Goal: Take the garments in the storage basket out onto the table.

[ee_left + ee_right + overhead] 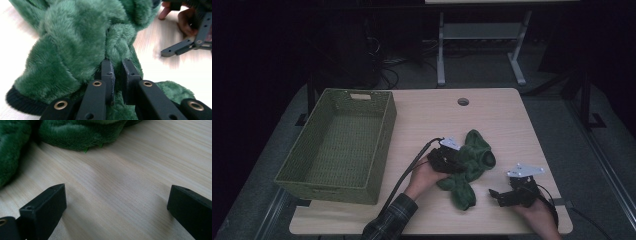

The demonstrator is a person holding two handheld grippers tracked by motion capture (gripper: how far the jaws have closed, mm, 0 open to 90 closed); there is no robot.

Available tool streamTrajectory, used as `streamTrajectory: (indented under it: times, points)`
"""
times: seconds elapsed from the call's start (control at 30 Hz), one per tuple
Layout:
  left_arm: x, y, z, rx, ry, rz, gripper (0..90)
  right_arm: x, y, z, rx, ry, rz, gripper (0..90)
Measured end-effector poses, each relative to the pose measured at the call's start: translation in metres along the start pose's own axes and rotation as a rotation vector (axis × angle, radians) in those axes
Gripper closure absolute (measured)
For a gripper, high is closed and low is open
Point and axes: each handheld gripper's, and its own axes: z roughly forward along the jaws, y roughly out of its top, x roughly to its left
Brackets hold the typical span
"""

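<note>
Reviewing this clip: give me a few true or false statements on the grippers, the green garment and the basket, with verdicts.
1. The left gripper is pinching the green fleece garment. True.
2. The right gripper also grips the garment. False: its jaws stand wide apart over bare table.
3. The garment lies in the woven basket. False: it lies on the table, right of the basket.
4. The basket holds nothing. True.

- High view is dim; the room at the top and sides of the frame falls to near black, and only the surface (492,120) catches light.
- Left gripper view is bright, with the surface washed out to glare at right.
- Right gripper view has soft shadows beside each jaw and mild blur.
</note>
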Motion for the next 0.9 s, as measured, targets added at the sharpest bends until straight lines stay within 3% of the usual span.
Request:
streamTrajectory:
  times: [0.13,0.33,0.4,0.6,0.67,0.73,0.87,0.9]
  points:
    - [0.0,0.0,0.001,-0.003,0.004,0.007,76.2,0.0,0.0,0.0,0.0,0.0,0.0,2.0]
    - [-0.007,0.006,-0.017,-0.021,0.03,0.023,56.7,0.0,0.0,0.0,0.0,0.0,0.0,2.0]
    - [-0.013,0.007,-0.029,-0.036,0.038,0.04,54.1,0.0,0.0,0.0,0.0,0.0,0.0,2.0]
    - [-0.02,-0.002,-0.049,-0.056,0.051,0.033,50.2,0.0,0.0,0.0,0.001,-0.004,-0.001,2.9]
    - [-0.02,-0.005,-0.052,-0.053,0.057,0.039,50.2,0.001,0.0,-0.001,0.002,-0.004,0.004,6.1]
    - [-0.021,-0.012,-0.062,-0.072,0.066,0.018,50.0,0.003,0.001,-0.006,-0.003,0.0,-0.001,14.5]
    - [-0.026,-0.021,-0.07,-0.088,0.067,0.01,49.9,0.007,0.003,-0.011,-0.018,0.027,0.009,19.3]
    - [-0.03,-0.029,-0.074,-0.091,0.066,0.012,49.9,0.011,0.004,-0.015,-0.029,0.055,0.002,24.1]
